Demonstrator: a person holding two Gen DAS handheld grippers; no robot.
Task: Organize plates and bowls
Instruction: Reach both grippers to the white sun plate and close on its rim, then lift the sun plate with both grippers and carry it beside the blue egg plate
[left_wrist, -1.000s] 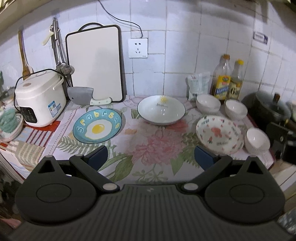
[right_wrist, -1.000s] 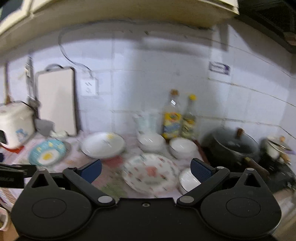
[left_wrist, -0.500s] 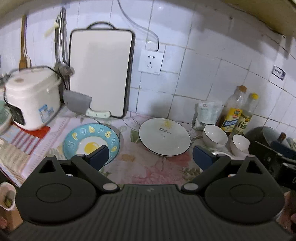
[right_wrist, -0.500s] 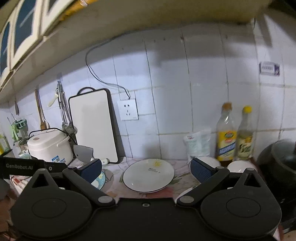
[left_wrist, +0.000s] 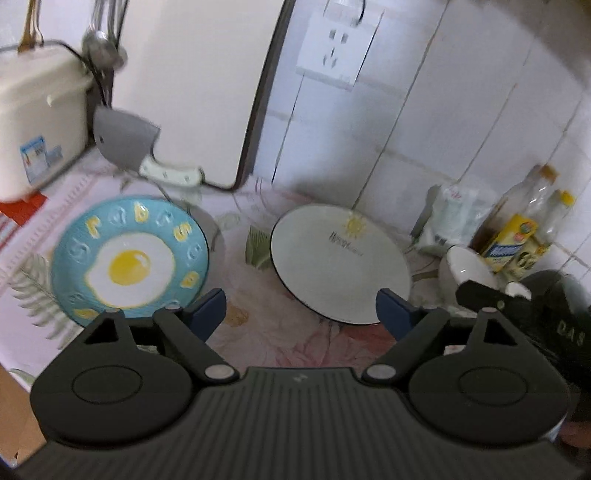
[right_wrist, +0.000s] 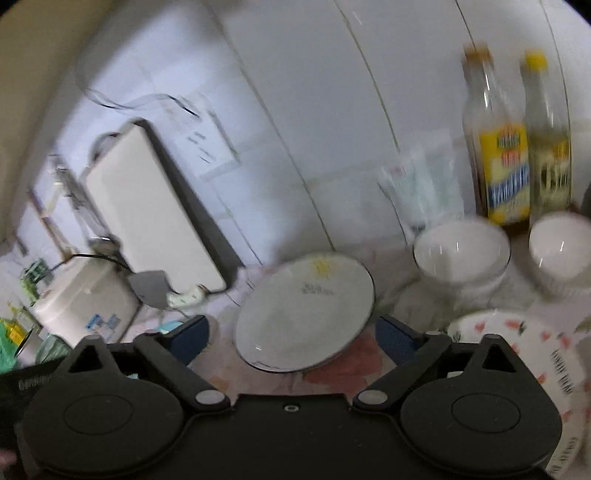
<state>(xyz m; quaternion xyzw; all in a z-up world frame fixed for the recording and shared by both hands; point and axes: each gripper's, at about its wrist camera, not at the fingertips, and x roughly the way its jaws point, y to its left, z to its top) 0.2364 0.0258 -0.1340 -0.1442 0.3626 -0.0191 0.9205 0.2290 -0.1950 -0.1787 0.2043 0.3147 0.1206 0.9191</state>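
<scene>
We hold both grippers over the counter with nothing between their fingers. The left gripper (left_wrist: 298, 310) is closing, though its jaws are wide and empty; the right gripper (right_wrist: 290, 336) is closing a little too and also grips nothing.

The white plate (left_wrist: 340, 264) sits at mid-frame in both wrist views. In the right view it lies between the fingers but untouched, so we judge it the likely first pick. The egg plate (left_wrist: 129, 258) lies at the left of the left view, apart from the white one. Two white bowls (right_wrist: 461, 254) stand at the right, near the bottles (right_wrist: 496, 147), and a patterned plate (right_wrist: 532, 343) fills the lower right.

The dishes lie spread singly, probably ready for stacking. The surface is a floral cloth (left_wrist: 258, 332) under a white-tiled wall, with a board (left_wrist: 192, 88), cleaver (left_wrist: 125, 142) and rice cooker (left_wrist: 37, 125) at upper left.
</scene>
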